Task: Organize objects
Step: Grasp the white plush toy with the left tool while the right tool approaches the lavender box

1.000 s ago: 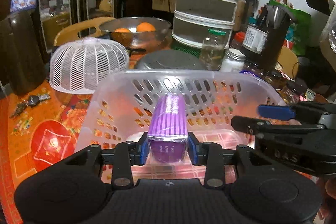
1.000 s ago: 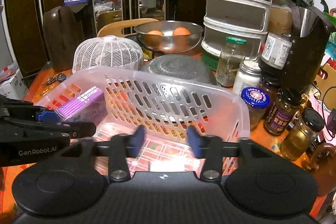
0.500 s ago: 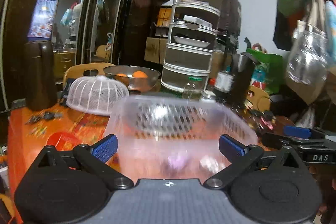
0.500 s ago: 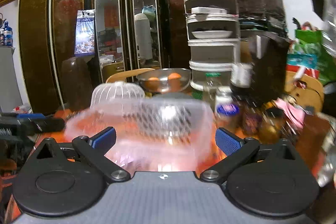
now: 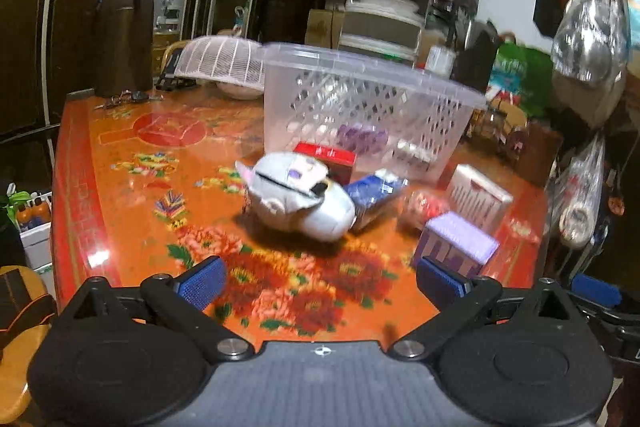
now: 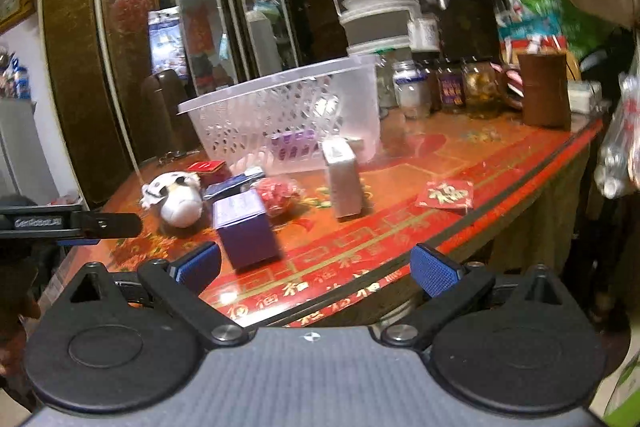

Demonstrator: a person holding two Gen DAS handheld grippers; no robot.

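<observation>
1. Grippers first: the left gripper (image 5: pixel 318 277) and the right gripper (image 6: pixel 316 267) both gape at full spread, nothing between the blue pads of either.
2. Loose items sit on the red table (image 5: pixel 132 195) in front of the clear basket (image 5: pixel 360 107), which already holds one purple pack (image 5: pixel 362 139).
3. Nearest candidate is the purple box (image 6: pixel 244 231): it stands just ahead of the right gripper's left finger (image 6: pixel 196 267), so a slight leftward shift would centre it.
4. From the left wrist the same purple box (image 5: pixel 456 245) sits by the right-hand finger, off-centre.
5. Plush toy (image 5: pixel 300 197) lies dead ahead of the left gripper, long axis running across the view.
</observation>
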